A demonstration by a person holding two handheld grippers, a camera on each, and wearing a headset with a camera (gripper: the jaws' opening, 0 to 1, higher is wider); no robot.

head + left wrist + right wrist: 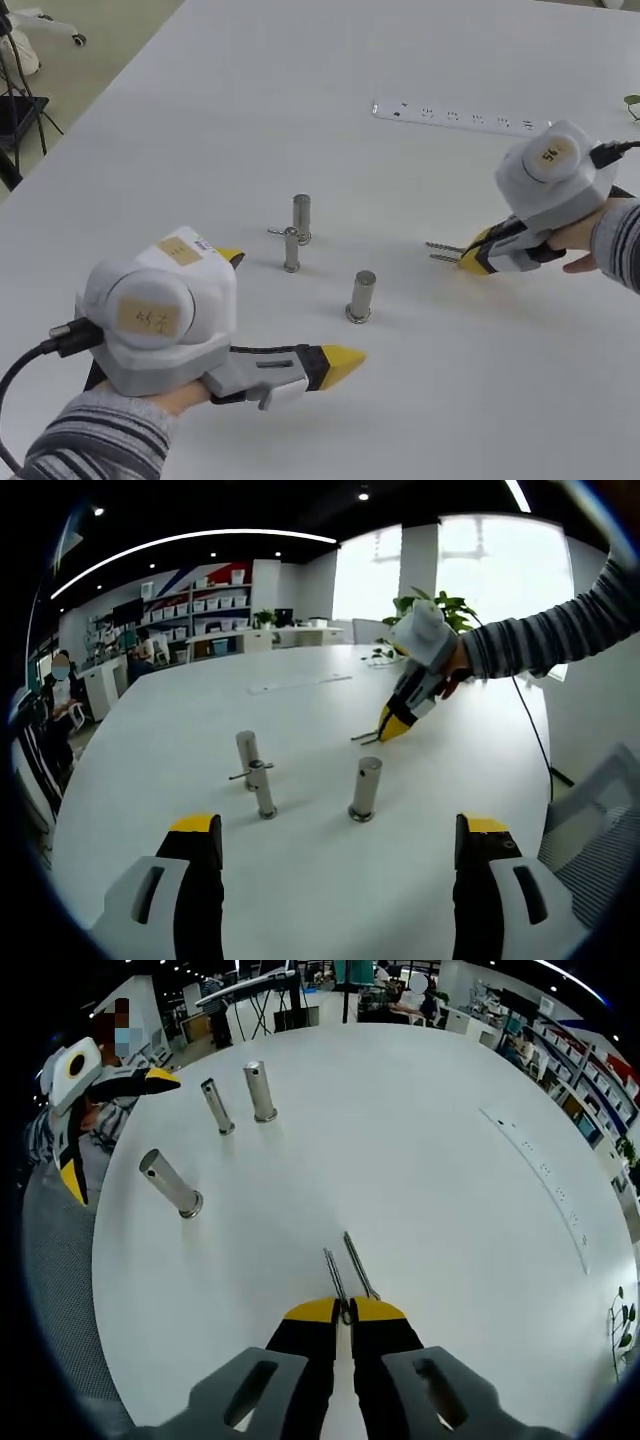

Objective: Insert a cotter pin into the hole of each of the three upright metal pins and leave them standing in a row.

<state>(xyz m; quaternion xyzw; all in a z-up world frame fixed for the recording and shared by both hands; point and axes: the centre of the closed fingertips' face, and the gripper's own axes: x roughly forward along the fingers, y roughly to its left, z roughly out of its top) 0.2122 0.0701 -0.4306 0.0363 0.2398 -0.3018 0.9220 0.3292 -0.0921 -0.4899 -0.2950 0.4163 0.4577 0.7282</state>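
Three upright metal pins stand on the white table (200, 120): a tall one (301, 218), a thinner one (291, 250) just in front of it, and a thick one (361, 296) apart to the right. A cotter pin (277, 231) sticks out sideways near the thin pin's top. My left gripper (291, 308) is open, its yellow tips straddling the space near the pins, which the left gripper view shows ahead of the gripper (340, 828). My right gripper (468, 262) hovers right of the pins, shut on a second cotter pin (345, 1272) that points toward them.
A white power strip (455, 117) lies at the far right of the table. The table's left edge runs diagonally, with floor and a stand beyond it. A potted plant (430, 605) stands at the far end.
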